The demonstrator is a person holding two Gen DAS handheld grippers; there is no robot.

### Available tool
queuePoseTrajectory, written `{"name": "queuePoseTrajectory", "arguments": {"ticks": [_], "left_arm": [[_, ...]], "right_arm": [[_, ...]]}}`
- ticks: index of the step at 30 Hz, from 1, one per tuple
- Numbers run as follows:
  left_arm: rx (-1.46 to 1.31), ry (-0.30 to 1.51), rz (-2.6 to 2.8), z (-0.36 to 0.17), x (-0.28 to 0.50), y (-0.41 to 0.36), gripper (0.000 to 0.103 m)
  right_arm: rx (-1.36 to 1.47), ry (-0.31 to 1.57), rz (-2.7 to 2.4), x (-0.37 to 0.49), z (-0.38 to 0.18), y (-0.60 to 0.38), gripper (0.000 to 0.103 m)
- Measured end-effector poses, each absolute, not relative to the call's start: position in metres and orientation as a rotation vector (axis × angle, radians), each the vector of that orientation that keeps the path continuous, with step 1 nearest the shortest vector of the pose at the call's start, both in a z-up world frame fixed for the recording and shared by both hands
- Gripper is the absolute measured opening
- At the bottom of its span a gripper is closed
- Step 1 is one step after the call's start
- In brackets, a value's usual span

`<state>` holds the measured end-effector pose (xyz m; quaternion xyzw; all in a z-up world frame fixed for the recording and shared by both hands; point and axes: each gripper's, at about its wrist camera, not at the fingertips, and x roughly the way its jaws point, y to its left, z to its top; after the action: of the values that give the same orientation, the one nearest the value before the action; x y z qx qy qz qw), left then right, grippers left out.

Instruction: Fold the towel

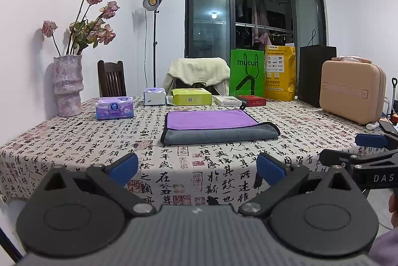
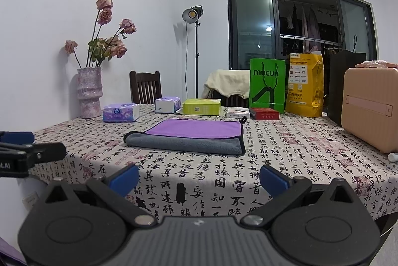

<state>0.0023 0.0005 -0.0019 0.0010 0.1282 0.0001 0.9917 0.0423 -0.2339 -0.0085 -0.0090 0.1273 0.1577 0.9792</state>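
Observation:
A towel (image 1: pixel 219 126), purple on top with a grey underside and black trim, lies folded on the calligraphy tablecloth (image 1: pixel 99 141) at mid table. It also shows in the right wrist view (image 2: pixel 189 136). My left gripper (image 1: pixel 197 169) is open and empty, held off the near table edge, short of the towel. My right gripper (image 2: pixel 199 177) is open and empty, also back from the near edge. The right gripper shows at the right edge of the left wrist view (image 1: pixel 348 149). The left gripper shows at the left edge of the right wrist view (image 2: pixel 49 146).
At the back stand a vase of dried roses (image 1: pixel 67 84), tissue packs (image 1: pixel 114 108), a green box (image 1: pixel 191 96), flat boxes (image 1: pixel 251 100), shopping bags (image 1: pixel 246 73) and a beige case (image 1: pixel 353 94). Chairs (image 1: pixel 111 78) and a lamp stand (image 1: pixel 154 42) are behind the table.

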Motion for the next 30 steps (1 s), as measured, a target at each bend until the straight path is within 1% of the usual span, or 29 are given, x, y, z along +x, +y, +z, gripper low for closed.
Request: {"name": "queuePoseTrajectory", "arguments": {"ticks": [30], "left_arm": [[0.002, 0.257, -0.002, -0.0036, 0.0031, 0.0023, 0.103]], "right_arm": [[-0.02, 0.259, 0.315, 0.0428, -0.0087, -0.2341, 0.103]]}}
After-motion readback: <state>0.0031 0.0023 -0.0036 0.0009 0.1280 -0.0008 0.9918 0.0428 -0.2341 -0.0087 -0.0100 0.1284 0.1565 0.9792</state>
